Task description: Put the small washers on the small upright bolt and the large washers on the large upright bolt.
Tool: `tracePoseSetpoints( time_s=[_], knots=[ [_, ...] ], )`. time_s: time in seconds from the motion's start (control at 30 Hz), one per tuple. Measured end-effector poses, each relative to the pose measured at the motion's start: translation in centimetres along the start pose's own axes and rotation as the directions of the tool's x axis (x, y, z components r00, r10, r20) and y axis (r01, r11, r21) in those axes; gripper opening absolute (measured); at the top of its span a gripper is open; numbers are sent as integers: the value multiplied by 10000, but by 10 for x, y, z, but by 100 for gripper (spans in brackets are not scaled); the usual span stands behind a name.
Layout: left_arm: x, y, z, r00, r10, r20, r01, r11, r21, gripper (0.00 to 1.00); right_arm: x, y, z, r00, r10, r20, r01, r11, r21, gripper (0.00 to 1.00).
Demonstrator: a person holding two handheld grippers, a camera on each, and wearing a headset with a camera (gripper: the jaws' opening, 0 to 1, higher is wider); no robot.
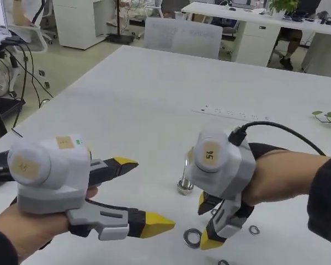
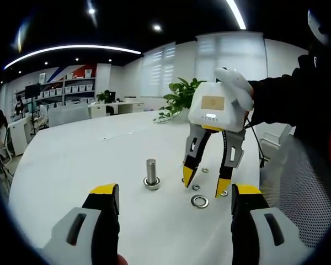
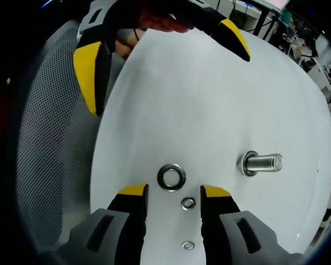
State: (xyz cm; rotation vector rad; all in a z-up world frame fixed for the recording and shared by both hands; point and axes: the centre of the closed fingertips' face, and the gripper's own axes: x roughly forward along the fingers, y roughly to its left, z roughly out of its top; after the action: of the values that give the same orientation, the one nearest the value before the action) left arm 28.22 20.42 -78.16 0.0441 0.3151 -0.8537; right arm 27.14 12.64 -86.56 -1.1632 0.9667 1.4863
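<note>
– What is the right one doing?

– I have the right gripper (image 1: 207, 223) pointing down at the white table (image 1: 154, 99), with its fingers apart and nothing clamped. In the right gripper view a small washer (image 3: 188, 203) lies flat on the table between my two yellow fingertips. As far as I can see it touches neither. A second small washer (image 3: 188, 245) lies further back between the fingers, nearer the gripper's body.

– And the big one?

– The large washer (image 3: 171, 176) lies flat just beyond the fingertips, a little toward the left-hand finger in that view.

– The bolt?

– One upright bolt (image 1: 185, 175) stands on the table, past the fingertips and off to the side of the right-hand finger in that view, apart from the washers. It has a wider collar at its foot. I cannot tell whether that is a washer or the bolt's own head, nor whether this is the small bolt or the large one.

– Your left?

– The left gripper (image 1: 143, 193) points across the table toward the right gripper, fingers wide apart with nothing between them. In the left gripper view the bolt stands ahead, nearer my left finger, and the large washer lies ahead, nearer my right finger. A third small washer (image 1: 254, 230) lies on the outer side of the right gripper's fingers, away from the left gripper.
</note>
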Motion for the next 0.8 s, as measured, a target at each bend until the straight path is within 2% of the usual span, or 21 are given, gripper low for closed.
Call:
tracePoseSetpoints(
  time_s=[0.5, 0.8],
  knots=[
    [-2, -1, 0, 10000, 52, 44, -52, 10000, -16, 83, 16, 7, 4, 9993, 341, -175, -344, 9992, -187, 35],
    [-3, -1, 2, 9999, 92, 72, -92, 10000, -17, 83, 16, 6, 4, 9993, 211, -294, -223, 9989, -418, 33]
  ],
)
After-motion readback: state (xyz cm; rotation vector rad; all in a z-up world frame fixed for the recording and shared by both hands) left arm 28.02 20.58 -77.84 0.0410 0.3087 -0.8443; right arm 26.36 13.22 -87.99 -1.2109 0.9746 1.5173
